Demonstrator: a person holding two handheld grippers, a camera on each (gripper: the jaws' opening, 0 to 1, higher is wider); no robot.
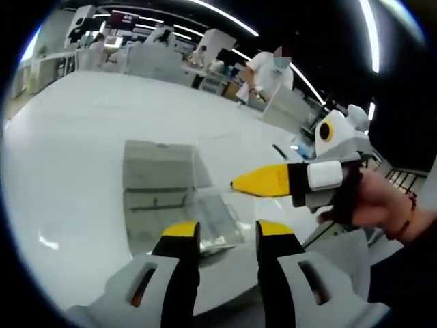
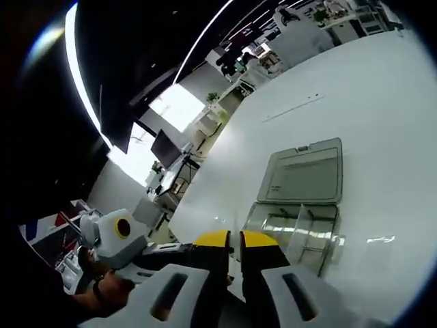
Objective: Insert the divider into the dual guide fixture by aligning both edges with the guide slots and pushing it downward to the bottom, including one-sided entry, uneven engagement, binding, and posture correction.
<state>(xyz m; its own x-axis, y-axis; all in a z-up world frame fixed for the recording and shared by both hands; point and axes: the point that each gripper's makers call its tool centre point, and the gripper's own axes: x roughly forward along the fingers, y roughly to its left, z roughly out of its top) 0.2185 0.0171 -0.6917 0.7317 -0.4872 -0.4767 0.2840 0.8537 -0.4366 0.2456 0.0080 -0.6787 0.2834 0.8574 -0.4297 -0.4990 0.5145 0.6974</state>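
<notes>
A wide white counter point(image 1: 82, 137) with a smooth, slightly shining top takes most of the room in front. Behind it stand more white desks point(image 1: 171, 65) with partitions, and a person in a white shirt point(image 1: 268, 74) is beside them. The ceiling point(image 2: 136, 61) is dark, with long thin light strips point(image 1: 225, 17) across it. In the right gripper view, a bright window point(image 2: 179, 106) and a dark monitor point(image 2: 166, 147) are far behind.

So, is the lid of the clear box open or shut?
Open. The lid lies flat on the white table, hinged back from the clear box, whose inner partitions show.
</notes>
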